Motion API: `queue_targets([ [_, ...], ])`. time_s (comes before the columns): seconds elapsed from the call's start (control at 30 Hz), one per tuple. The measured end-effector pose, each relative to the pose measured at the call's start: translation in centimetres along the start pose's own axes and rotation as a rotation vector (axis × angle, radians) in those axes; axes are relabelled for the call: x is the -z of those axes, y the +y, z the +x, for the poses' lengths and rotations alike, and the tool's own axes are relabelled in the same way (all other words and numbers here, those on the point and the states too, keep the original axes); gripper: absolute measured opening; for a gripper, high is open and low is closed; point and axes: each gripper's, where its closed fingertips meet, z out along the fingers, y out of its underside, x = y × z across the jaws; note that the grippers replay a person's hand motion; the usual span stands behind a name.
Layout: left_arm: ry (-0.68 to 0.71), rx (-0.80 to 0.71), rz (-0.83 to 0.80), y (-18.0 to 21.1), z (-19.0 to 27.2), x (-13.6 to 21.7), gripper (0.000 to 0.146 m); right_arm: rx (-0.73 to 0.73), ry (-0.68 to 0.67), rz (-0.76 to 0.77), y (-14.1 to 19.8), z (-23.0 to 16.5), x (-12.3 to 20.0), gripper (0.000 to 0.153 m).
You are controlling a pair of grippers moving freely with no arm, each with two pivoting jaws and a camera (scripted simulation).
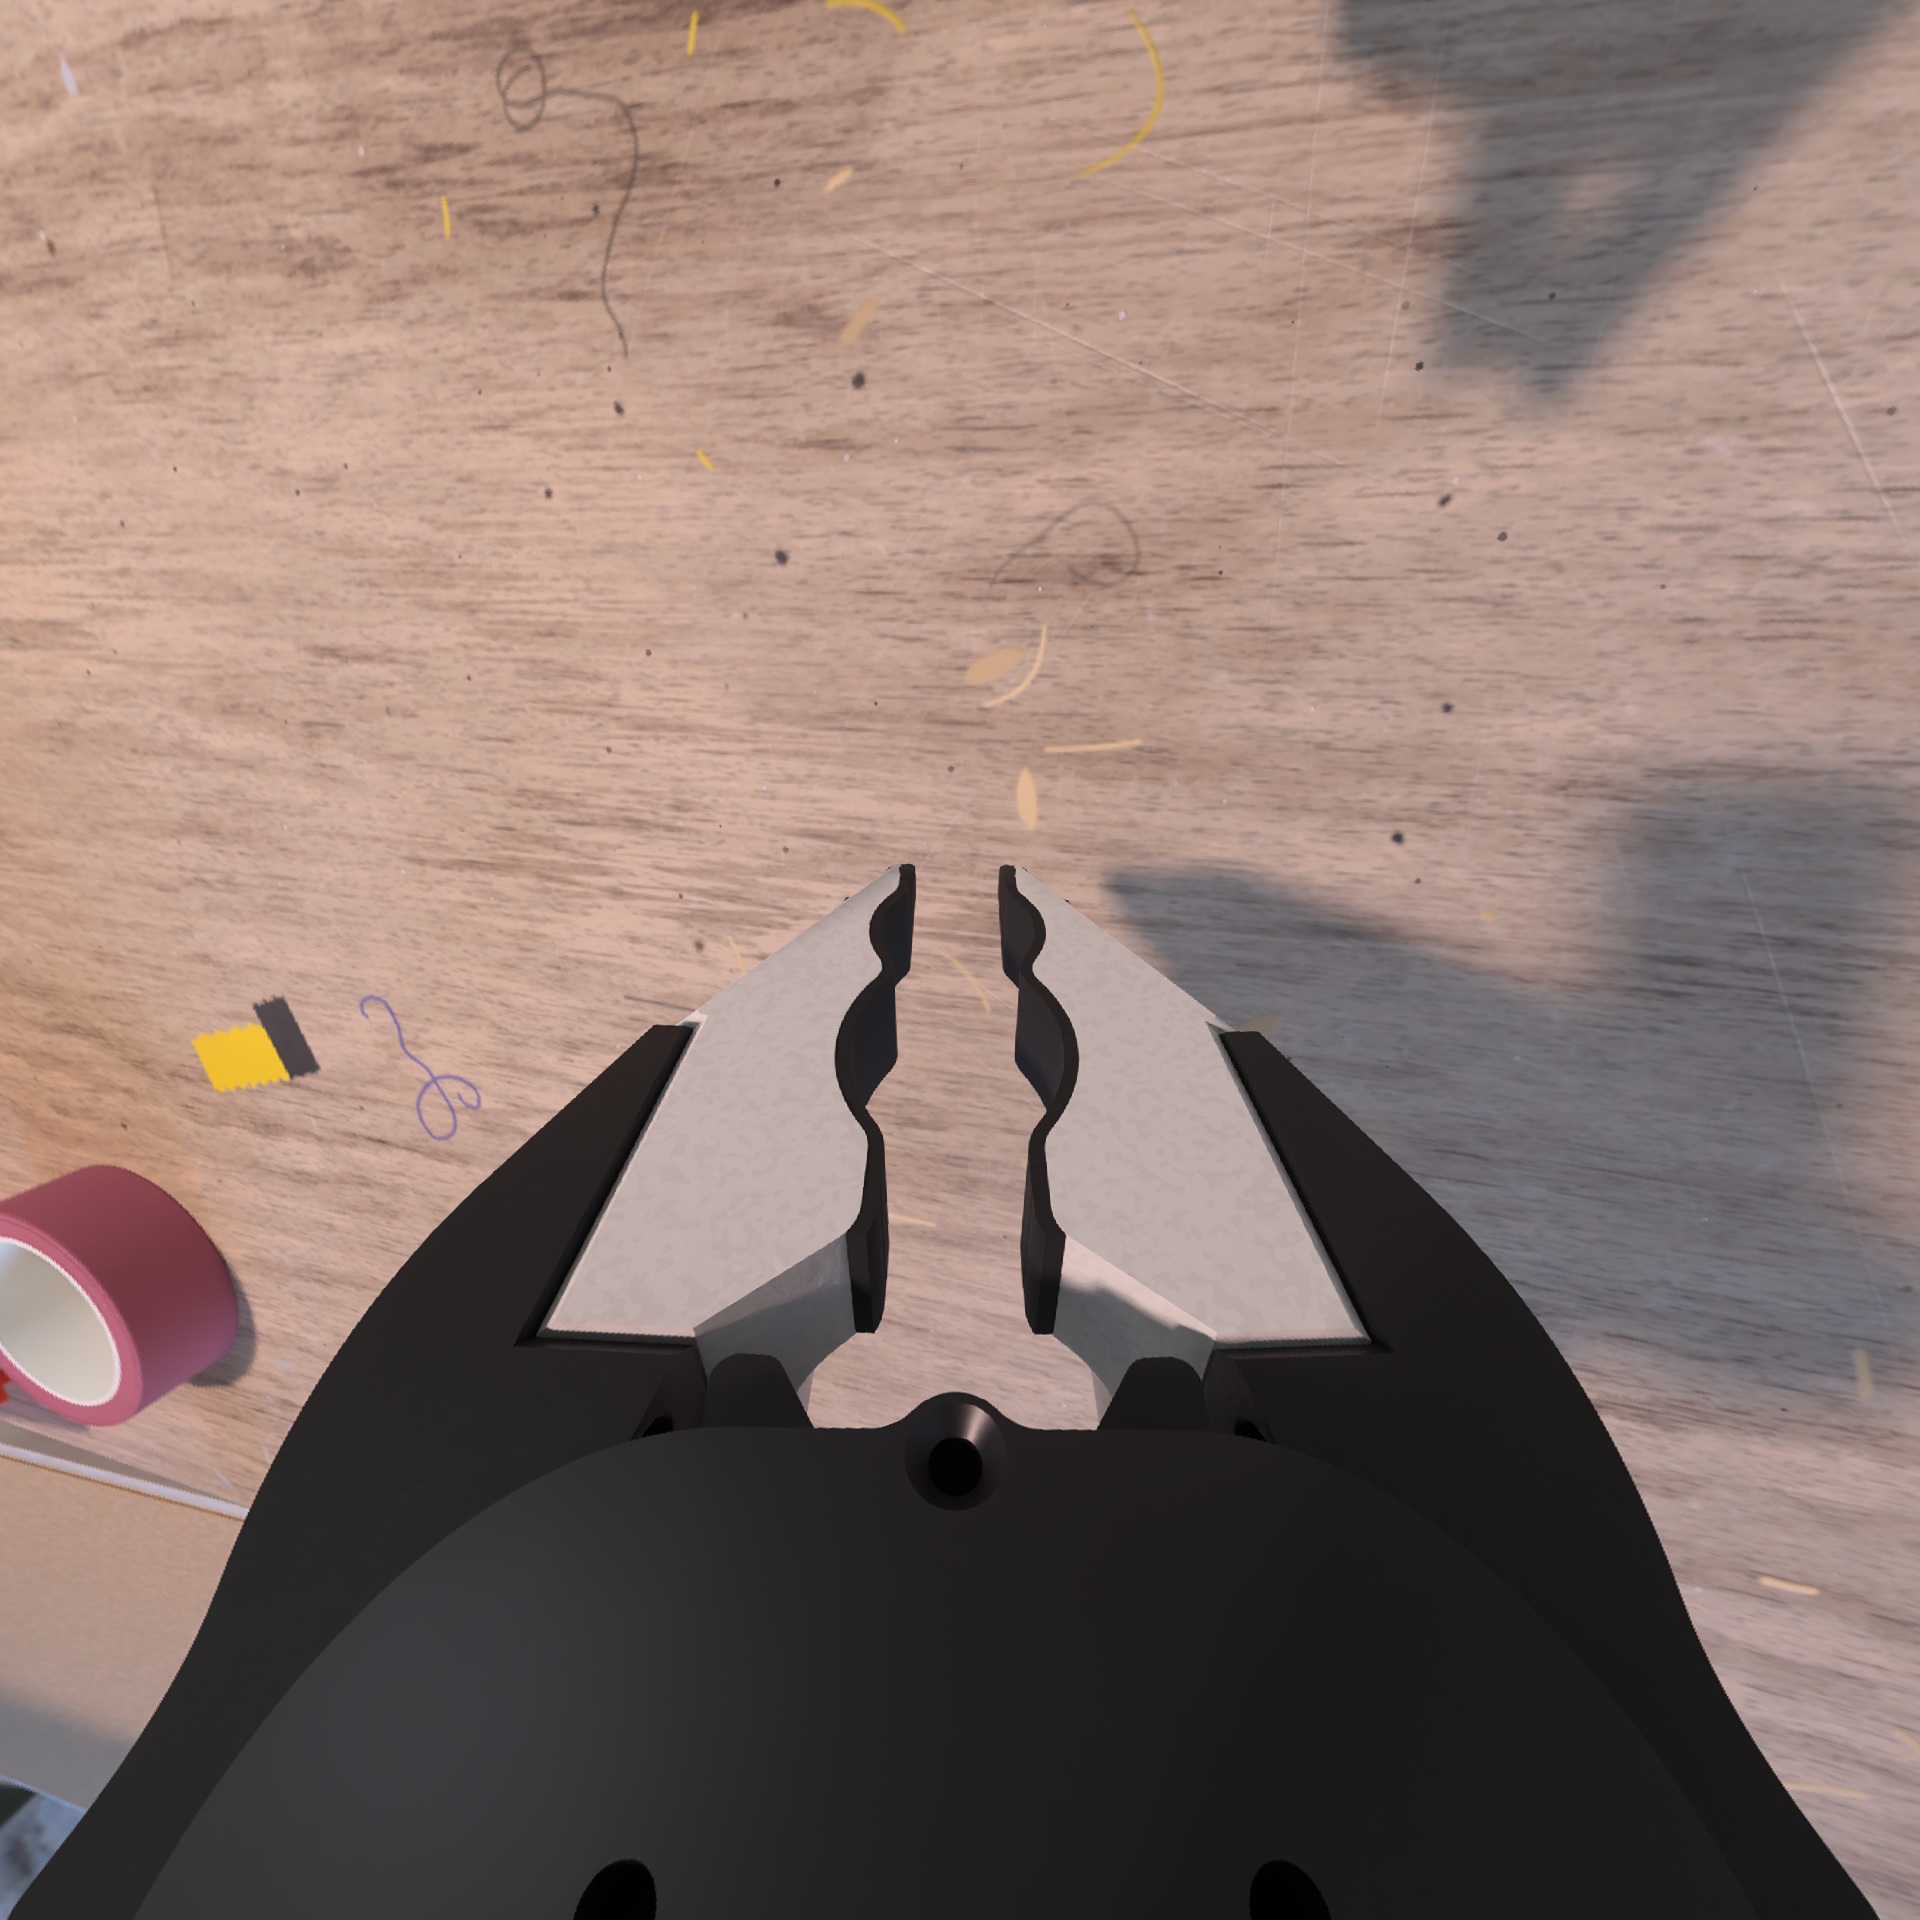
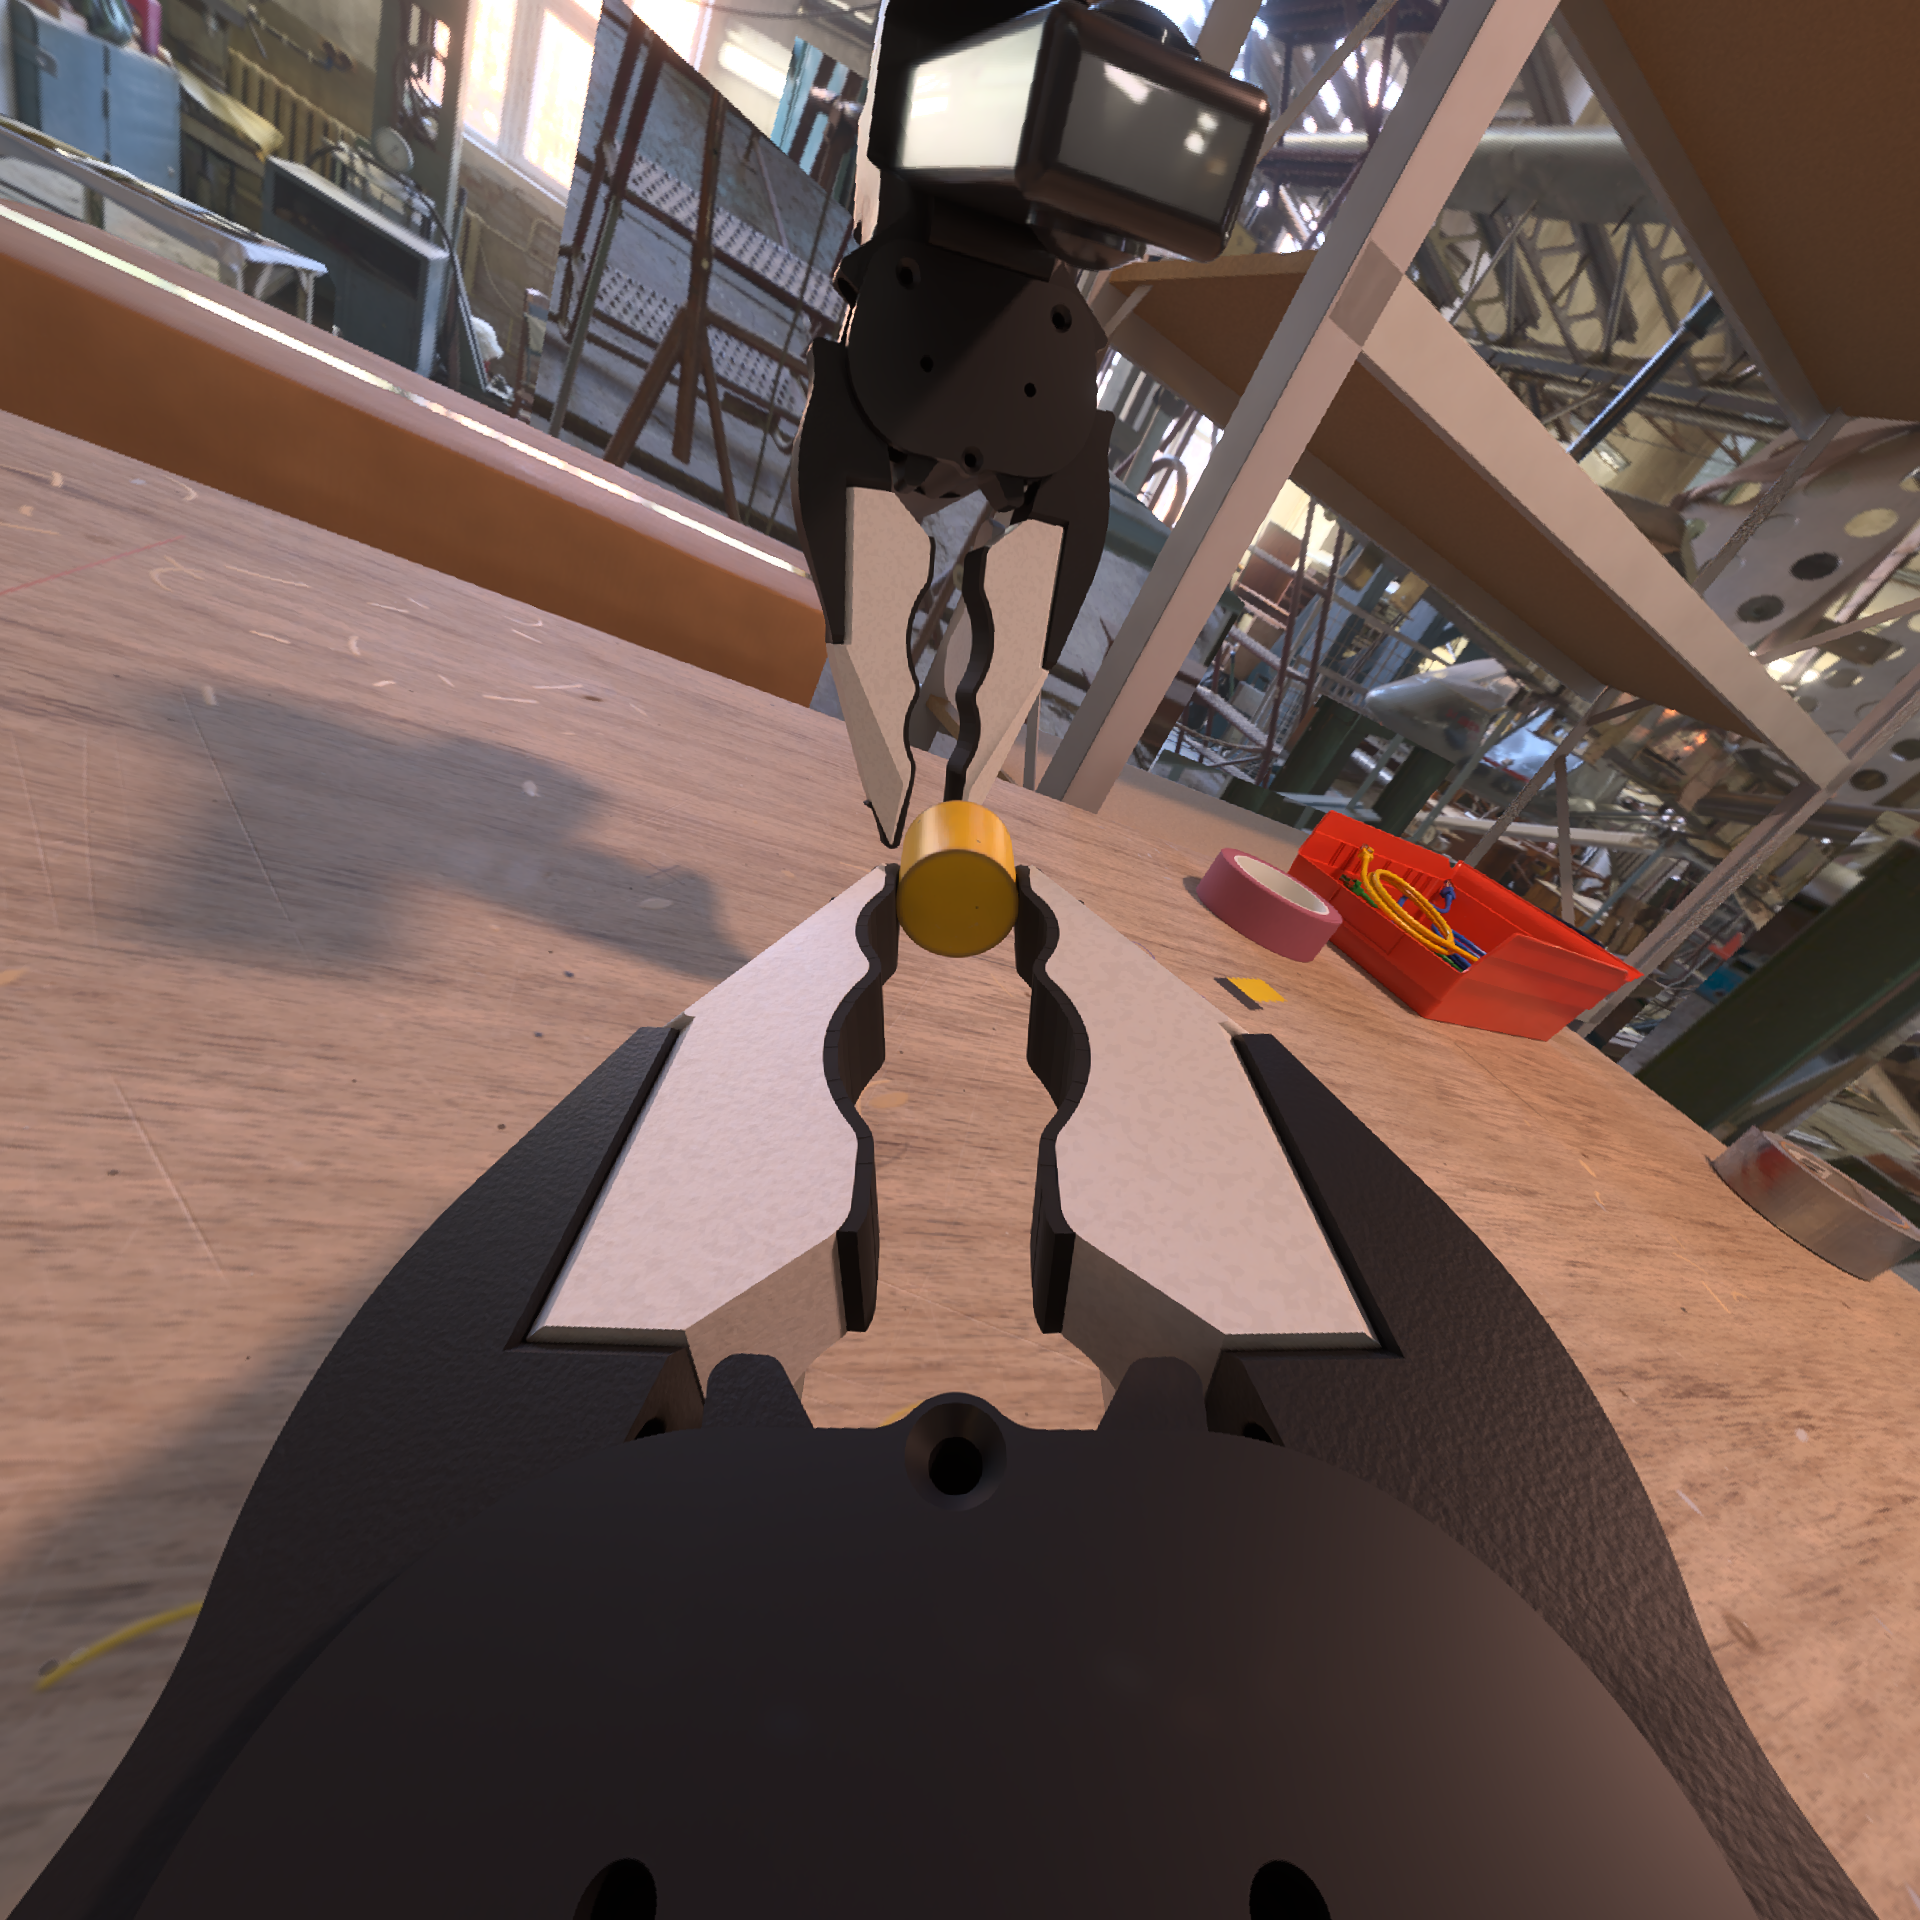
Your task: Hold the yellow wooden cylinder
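The right hand-held gripper (image 2: 956, 902) is pinching the yellow wooden cylinder (image 2: 956, 894) at the centre of the right wrist view, its two fingertips (image 2: 881, 902) pressing on the curved sides while the flat round end is facing the camera. The cylinder is lying on its side between the very tips, and the deeper scalloped hollows behind it are standing empty, so the grip is looking shallow; I judge the axis is being kept in line with the fingers so that the pads bear on the round flanks. Whether the cylinder is touching the tabletop (image 2: 312, 935) or riding just clear of it, I cannot tell. The left hand-held gripper (image 2: 930, 821) is hanging down from the upper middle of the same frame, tips just above and behind the cylinder, apparently not touching it. In its own view, the left hand-held gripper (image 1: 956, 873) is showing a narrow gap between its tips, holding nothing, with only bare tabletop (image 1: 623, 623) beneath, so the cylinder is not appearing there. Further out, a pink tape roll (image 2: 1270, 902) and a red tray (image 2: 1475, 935) are sitting at the right of the frame, well apart from the grasp.
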Motion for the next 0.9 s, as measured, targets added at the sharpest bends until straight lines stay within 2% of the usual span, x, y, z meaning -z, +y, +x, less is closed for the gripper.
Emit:
queue_targets([
  [0.3, -0.042, -0.067, 0.048, -1.2, 0.0, -0.1, 0.001, 0.006, -0.011, 0.002, -0.1, -0.2, 0.1, 0.021],
  [0.73, -0.141, -0.224, 0.027, -1.5, -0.5, 0.6, 0.000, -0.010, -0.022, 0.005, 0.0, -0.1, 0.1, 0.021],
  [0.9, -0.177, -0.359, 0.024, -1.4, -0.3, 0.5, 0.000, -0.004, -0.019, 0.002, 0.1, -0.1, 0.0, 0.021],
])
